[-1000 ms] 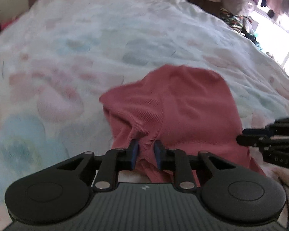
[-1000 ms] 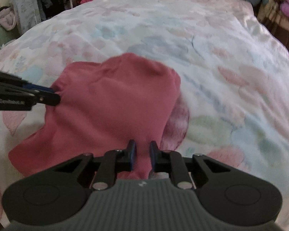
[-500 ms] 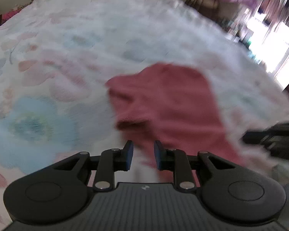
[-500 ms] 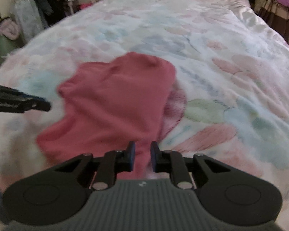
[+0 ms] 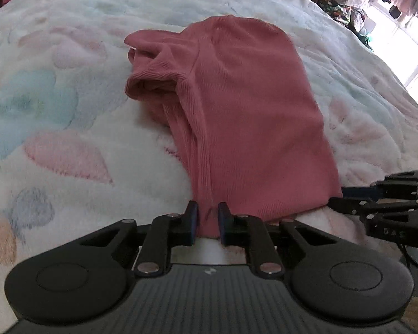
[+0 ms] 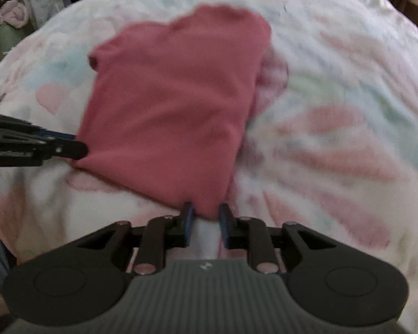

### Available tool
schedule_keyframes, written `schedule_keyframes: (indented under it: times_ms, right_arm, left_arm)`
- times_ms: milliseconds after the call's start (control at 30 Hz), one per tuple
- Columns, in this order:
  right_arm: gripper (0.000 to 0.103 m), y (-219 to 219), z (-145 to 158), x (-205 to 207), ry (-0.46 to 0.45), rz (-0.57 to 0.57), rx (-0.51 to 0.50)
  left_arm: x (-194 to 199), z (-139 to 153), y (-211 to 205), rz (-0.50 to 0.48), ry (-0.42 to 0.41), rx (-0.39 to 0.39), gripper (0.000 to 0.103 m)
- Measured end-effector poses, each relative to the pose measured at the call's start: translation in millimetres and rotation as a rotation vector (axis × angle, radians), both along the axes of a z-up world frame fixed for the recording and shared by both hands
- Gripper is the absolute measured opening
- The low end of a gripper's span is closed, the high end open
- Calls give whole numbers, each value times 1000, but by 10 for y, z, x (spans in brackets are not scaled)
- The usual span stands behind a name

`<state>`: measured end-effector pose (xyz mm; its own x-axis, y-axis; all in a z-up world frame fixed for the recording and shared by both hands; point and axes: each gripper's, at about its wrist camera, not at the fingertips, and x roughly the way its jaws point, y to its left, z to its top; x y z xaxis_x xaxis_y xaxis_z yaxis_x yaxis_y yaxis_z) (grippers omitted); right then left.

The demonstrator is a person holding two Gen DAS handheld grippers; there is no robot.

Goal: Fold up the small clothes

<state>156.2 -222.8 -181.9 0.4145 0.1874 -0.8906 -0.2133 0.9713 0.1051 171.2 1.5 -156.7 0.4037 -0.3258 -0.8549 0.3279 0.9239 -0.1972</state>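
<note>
A small dusty-red ribbed garment (image 5: pixel 245 105) lies stretched out on the flowered blanket (image 5: pixel 55 128), with a bunched sleeve at its far left. My left gripper (image 5: pixel 207 218) is shut on the garment's near left corner. My right gripper (image 6: pixel 206 218) is shut on the near right corner of the garment (image 6: pixel 175 94). Each gripper shows from the side in the other's view, the right one (image 5: pixel 376 211) at the right edge and the left one (image 6: pixel 41 144) at the left edge. The right wrist view is blurred.
The fluffy white blanket with pink, blue and green flowers (image 6: pixel 334 111) covers the whole bed. Piles of clothes (image 5: pixel 348 2) lie past the bed's far right side by a bright window. More clothing (image 6: pixel 14 19) hangs at the far left.
Both grippers have pulled the garment's near edge toward me and apart, drawing it out flatter and longer. Half a second ago the jaws looked free of cloth; now each pinches a corner.
</note>
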Motion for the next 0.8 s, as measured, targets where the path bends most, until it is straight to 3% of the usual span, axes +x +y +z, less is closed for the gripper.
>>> schedule_keyframes:
  times_ms: [133,233,267,367,433,500,567,700,800]
  right_arm:
    - [17,-36,91,-31,-18,-12,26]
    - [19,-110,369,-26,-46,-31,59]
    - [24,-151,525,-23,-73,-44,81]
    - [45,-210,995,-8,-169,-77,102]
    - [55,-197,1321,-38,-240,-95,109]
    - [72,-160,1602,-113,-318,-119,114]
    - [81,-113,1799,-221,-396,-151,110]
    - [82,35,2030,-493,-527,-196,118]
    - [82,161,2085,-680,-555,-215,115]
  left_arm:
    - [-11,187,26,-13,-19,-1,17]
    - [-62,528,90,-3,-90,-17,17]
    - [-64,675,102,5,-126,-16,18]
    - [-132,1194,113,55,-287,41,34]
    - [-238,1520,118,118,-416,54,57]
    - [-355,1772,111,173,-512,49,76]
    - [-489,1970,96,206,-582,26,87]
    - [-783,2165,30,269,-708,36,103]
    - [-947,2151,-62,336,-745,116,103]
